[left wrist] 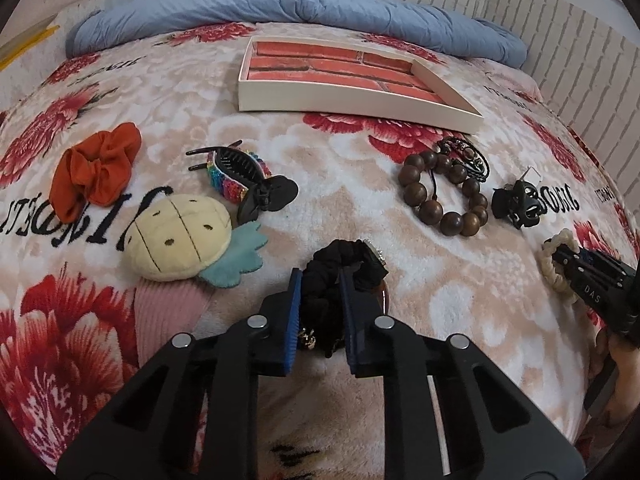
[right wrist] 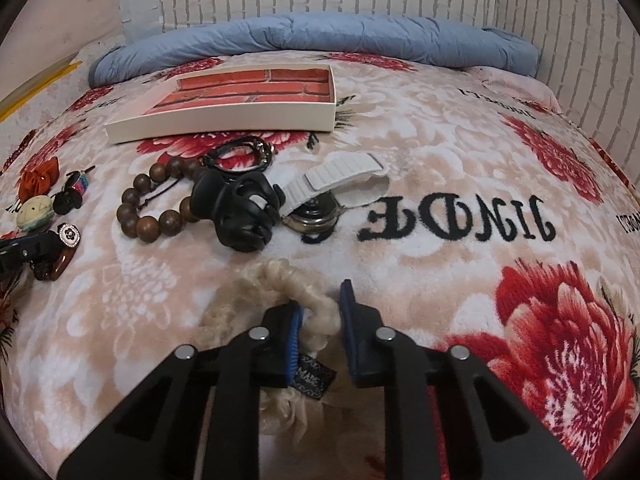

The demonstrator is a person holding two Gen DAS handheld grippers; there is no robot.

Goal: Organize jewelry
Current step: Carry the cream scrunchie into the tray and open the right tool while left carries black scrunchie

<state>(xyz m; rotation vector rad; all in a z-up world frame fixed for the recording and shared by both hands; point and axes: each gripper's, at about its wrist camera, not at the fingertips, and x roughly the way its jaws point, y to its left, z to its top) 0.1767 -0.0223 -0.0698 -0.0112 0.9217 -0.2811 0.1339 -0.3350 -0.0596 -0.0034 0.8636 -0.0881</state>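
Bed (left wrist: 360,184): I see a floral blanket spread with accessories, none sorted yet.
Tray (left wrist: 352,102): the brick-lined box holds nothing that I can see; by my reading the task has barely begun.
Left of the tray: an orange scrunchie (left wrist: 94,168), a plush pineapple clip (left wrist: 180,236) and a rainbow claw clip (left wrist: 244,180) lie loose, all nearer me than the tray.
Right of the tray: a wooden bead bracelet (left wrist: 444,192), a black corded bracelet (left wrist: 466,156) touching it, a black claw clip (right wrist: 236,212) and a white-strapped watch (right wrist: 340,184) also wait.
Left gripper (left wrist: 320,312): my fingers straddle a black scrunchie (left wrist: 340,276), well in front of the tray; whether they pinch it I cannot tell.
Right gripper (right wrist: 320,316): fingers parted around a cream fuzzy scrunchie (right wrist: 288,284), one pad touching it, not gripped; it rests on the blanket, well short of the tray.
Hard to read: a brown ring and a jewelled charm sit under the black scrunchie, largely hidden; the watch face is hidden by its strap.
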